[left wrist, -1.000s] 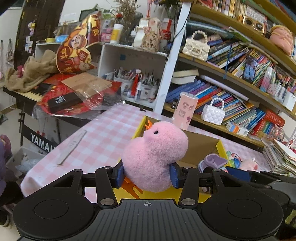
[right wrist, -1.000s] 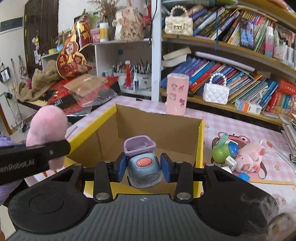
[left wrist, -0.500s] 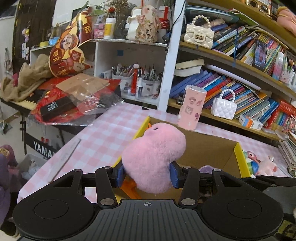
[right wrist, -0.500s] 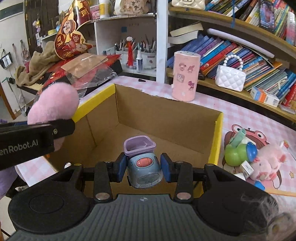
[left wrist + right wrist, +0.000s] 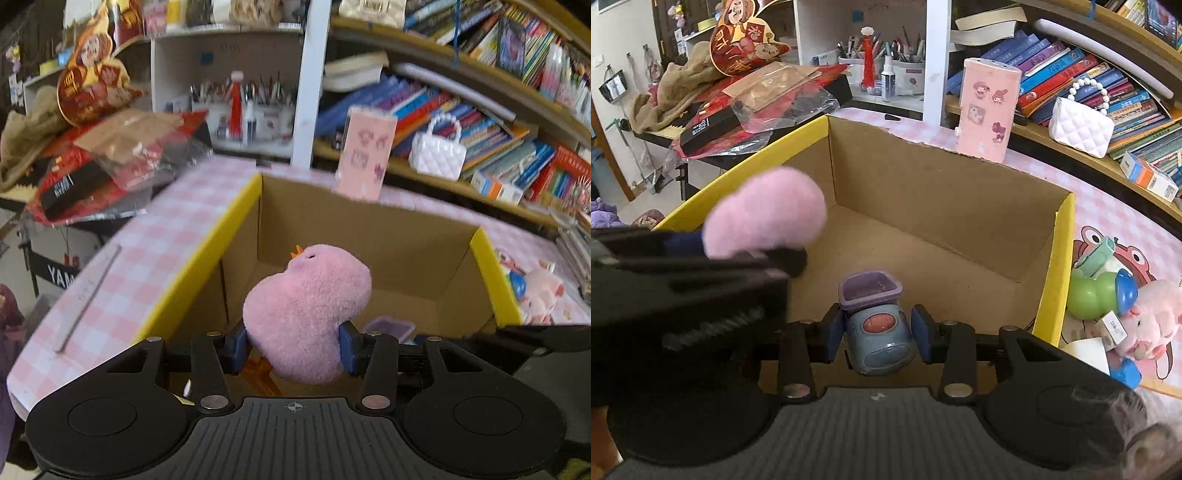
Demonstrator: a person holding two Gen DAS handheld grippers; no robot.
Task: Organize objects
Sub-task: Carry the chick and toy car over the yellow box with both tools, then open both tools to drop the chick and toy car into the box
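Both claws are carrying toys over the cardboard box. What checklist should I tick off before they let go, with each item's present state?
1. Left claw shut on pink plush toy: ok.
2. Right claw shut on blue toy car: ok.
3. Both toys over the open cardboard box, inside its yellow rim: ok.
4. Box floor beneath bare: ok where visible.
5. Toys touching the floor: cannot tell.
6. Claws apart from each other: cannot tell; the left overlaps the right wrist view.

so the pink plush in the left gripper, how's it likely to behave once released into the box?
Probably soft: the pink plush bulges around the left gripper pads, so it should spring back. Likely light for its bulk. Rounded, so it may tumble on the cardboard box floor, though fuzz should stop sliding.
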